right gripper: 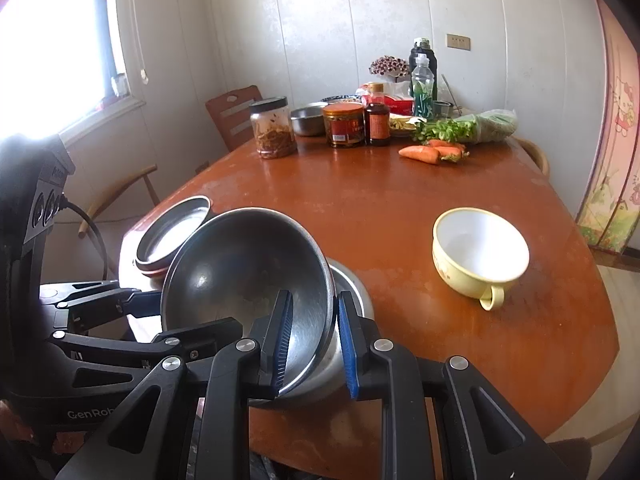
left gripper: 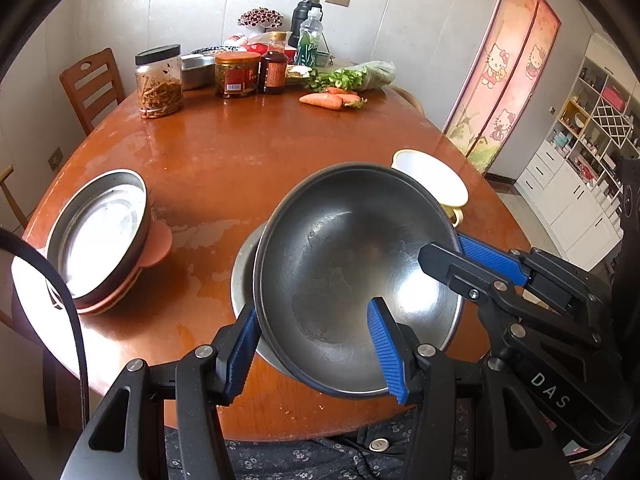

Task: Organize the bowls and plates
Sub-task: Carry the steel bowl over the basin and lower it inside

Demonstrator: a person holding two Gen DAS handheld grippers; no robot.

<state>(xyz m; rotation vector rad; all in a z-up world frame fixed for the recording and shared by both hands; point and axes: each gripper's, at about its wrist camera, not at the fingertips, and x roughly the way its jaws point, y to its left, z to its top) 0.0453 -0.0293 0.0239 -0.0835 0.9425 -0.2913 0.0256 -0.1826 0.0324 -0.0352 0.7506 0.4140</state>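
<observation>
Left wrist view: steel bowl (left gripper: 356, 276) is tilted above a second metal bowl (left gripper: 242, 280) near the worktop (left gripper: 240, 152) front edge. Left hand-held gripper (left gripper: 316, 354) pinches its near rim; right hand-held gripper (right gripper: 314, 344) is clamped narrow on the opposite rim. Judged light, rigid and slippery; rim grips suit it. It is empty. Stacked plates (left gripper: 100, 236) sit left, an empty yellow cup (right gripper: 480, 256) right. Far jars (left gripper: 160, 80) hold preserved food.
</observation>
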